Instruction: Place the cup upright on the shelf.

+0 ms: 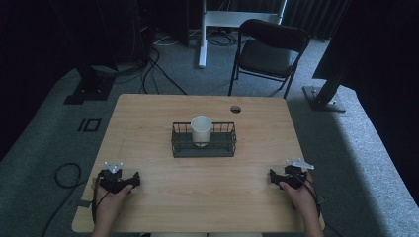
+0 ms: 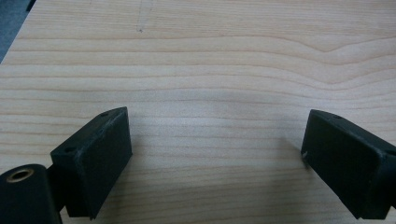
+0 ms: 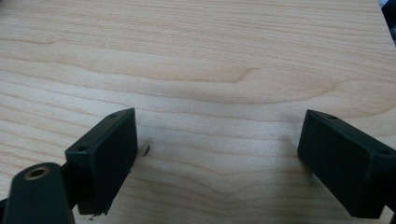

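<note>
A white paper cup stands upright inside a black wire basket at the middle of the wooden table. My left gripper rests near the table's front left corner, held by a hand. In the left gripper view its jaws stand wide apart over bare wood, nothing between them. My right gripper sits near the front right edge, also in a hand. Its black jaws point down at bare wood and stand open and empty.
A round cable hole is in the table's far edge. A black folding chair stands behind the table, and a white desk leg rises further back. Cables lie on the grey carpet at the left. Dark stands flank both sides.
</note>
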`<state>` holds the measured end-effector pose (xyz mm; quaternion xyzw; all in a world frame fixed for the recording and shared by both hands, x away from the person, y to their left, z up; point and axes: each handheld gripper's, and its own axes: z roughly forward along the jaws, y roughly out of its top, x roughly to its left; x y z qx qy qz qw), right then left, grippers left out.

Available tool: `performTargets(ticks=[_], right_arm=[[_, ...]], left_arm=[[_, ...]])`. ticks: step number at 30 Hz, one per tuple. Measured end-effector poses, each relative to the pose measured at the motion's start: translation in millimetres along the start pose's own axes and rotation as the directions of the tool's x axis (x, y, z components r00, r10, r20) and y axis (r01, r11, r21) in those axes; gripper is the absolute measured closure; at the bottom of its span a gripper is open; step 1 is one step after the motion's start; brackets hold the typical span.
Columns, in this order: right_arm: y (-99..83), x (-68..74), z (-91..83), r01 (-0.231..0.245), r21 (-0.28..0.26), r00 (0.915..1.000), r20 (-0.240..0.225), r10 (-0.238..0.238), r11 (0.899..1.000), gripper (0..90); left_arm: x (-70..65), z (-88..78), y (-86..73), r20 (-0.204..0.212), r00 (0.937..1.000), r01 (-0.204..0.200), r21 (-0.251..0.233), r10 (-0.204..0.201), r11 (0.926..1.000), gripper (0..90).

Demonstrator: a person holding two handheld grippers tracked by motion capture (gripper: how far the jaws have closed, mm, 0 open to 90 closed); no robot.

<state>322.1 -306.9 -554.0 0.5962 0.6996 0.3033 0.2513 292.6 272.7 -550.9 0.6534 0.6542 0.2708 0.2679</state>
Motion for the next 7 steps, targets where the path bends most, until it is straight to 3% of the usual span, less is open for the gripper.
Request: performTargets(ticks=[7], right_arm=[[0.0,0.0,0.0,0.000,0.000,1.0000,0.000,0.000,1.000,11.6]], left_arm=[[-1.0,0.5,0.3,-0.007,0.9999,0.009,-0.002,-0.009,1.0000,8.8]])
